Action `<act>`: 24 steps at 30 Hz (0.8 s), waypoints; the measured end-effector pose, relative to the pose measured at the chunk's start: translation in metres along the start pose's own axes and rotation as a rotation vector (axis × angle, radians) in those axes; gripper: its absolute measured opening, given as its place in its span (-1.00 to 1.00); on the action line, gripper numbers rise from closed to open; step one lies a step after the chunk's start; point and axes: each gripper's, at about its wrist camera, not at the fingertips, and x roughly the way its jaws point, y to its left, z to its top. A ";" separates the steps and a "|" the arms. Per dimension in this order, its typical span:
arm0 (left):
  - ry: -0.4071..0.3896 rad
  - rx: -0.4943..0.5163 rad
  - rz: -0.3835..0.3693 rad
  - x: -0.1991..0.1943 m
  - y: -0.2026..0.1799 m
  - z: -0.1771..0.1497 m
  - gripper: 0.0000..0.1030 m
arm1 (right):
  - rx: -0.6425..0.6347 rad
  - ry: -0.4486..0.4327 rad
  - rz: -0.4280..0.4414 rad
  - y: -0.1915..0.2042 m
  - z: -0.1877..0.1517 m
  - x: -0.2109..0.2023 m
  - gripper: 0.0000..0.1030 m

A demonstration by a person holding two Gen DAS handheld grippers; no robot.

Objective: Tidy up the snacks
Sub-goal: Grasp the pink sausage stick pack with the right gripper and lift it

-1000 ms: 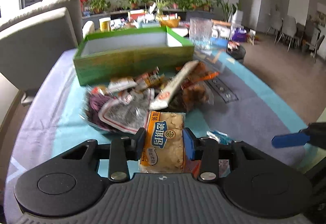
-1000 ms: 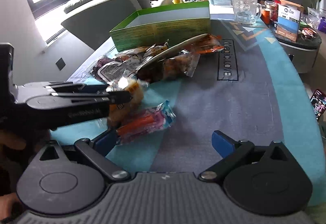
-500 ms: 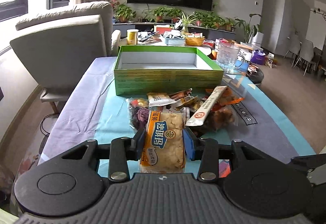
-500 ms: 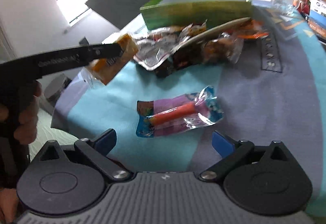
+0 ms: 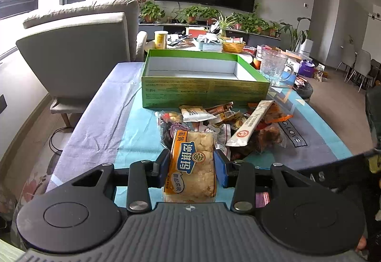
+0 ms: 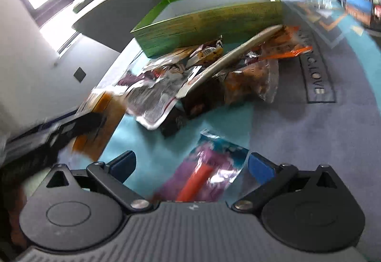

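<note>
Gripping an orange-and-clear plastic cake packet (image 5: 191, 162) above the counter's near edge, the left tool (image 5: 192, 164) likely must carry it to the open green cardboard box (image 5: 204, 93) at the far edge. Rightward, the right tool (image 6: 190, 165) hovers with jaws spread around a purple-and-blue sausage wrapper (image 6: 209, 171), not yet pinching; closing comes next.

Orange pastry packet (image 5: 192, 164) held upright above table; snack pile (image 5: 223, 124) heaped before open green box (image 5: 202, 88); sausage packet (image 6: 209, 174) laid apart

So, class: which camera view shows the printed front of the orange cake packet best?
The left wrist view: the orange cake packet faces it, sharp, between the left gripper pads. The right wrist view shows only its blurred edge.
</note>
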 end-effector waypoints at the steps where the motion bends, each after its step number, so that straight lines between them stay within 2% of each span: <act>1: -0.005 -0.003 0.005 -0.001 0.002 0.001 -0.28 | 0.007 -0.009 -0.007 0.000 0.001 0.000 0.31; 8: -0.025 -0.022 0.025 -0.004 0.008 0.002 -0.28 | -0.040 -0.084 -0.121 0.009 -0.016 -0.029 0.31; 14: -0.025 -0.021 0.016 -0.006 0.009 0.001 -0.28 | -0.169 -0.009 -0.186 0.040 -0.031 -0.015 0.31; 17: -0.026 -0.021 0.015 -0.007 0.009 0.000 -0.28 | -0.182 0.052 -0.189 0.042 -0.033 -0.001 0.32; 19: -0.026 -0.021 0.016 -0.007 0.009 -0.001 -0.28 | -0.211 0.031 -0.200 0.041 -0.034 0.000 0.31; 21: -0.029 -0.021 0.015 -0.007 0.009 0.000 -0.28 | -0.242 -0.012 -0.246 0.037 -0.032 -0.002 0.30; 22: -0.031 -0.022 0.015 -0.007 0.009 0.000 -0.28 | -0.252 -0.028 -0.268 0.035 -0.032 -0.005 0.27; 24: -0.039 -0.023 0.013 -0.007 0.009 0.002 -0.28 | -0.219 -0.028 -0.224 0.023 -0.027 -0.013 -0.25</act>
